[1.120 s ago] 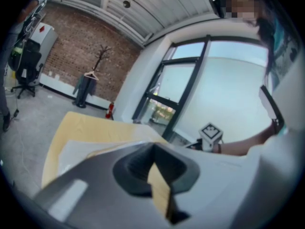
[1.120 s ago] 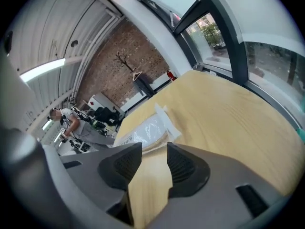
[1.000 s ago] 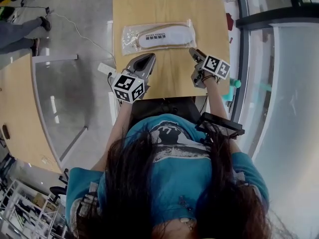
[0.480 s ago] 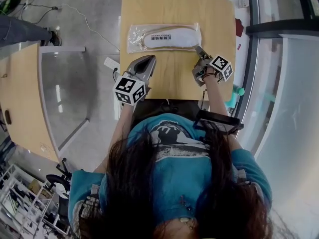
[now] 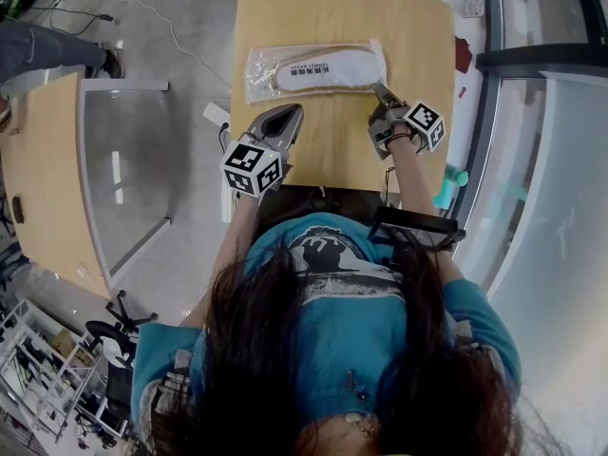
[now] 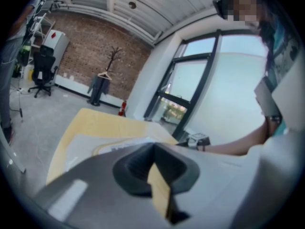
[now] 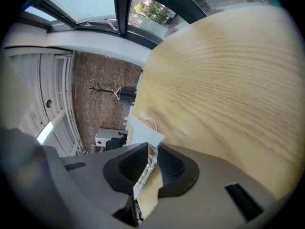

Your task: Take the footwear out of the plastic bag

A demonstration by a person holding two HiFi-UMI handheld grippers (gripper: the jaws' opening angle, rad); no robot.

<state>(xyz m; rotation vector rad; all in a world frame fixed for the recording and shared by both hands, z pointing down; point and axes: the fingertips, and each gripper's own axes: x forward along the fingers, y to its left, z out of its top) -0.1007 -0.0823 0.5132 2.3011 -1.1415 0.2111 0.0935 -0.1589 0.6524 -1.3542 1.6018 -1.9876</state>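
A clear plastic bag (image 5: 313, 69) with a white slipper (image 5: 321, 72) inside lies flat across the far half of the wooden table (image 5: 332, 12). My right gripper (image 5: 378, 87) is at the bag's right near corner. In the right gripper view, the bag's edge (image 7: 143, 130) stands between the jaws of the right gripper (image 7: 151, 149), which are closing with a thin gap still showing. My left gripper (image 5: 293, 110) hovers over the table just short of the bag's near edge. In the left gripper view it (image 6: 153, 144) is shut on nothing, and the bag (image 6: 95, 144) lies ahead.
A second wooden table (image 5: 38, 188) and a glass panel (image 5: 123, 179) stand to the left. A person's legs (image 5: 47, 50) and a cable (image 5: 176, 41) are on the floor at top left. A window frame (image 5: 494, 112) runs along the right, with a teal object (image 5: 454, 177) by it.
My right gripper has moved forward to the bag's right corner and its jaws have narrowed around the edge. The left gripper has stayed put and shut.
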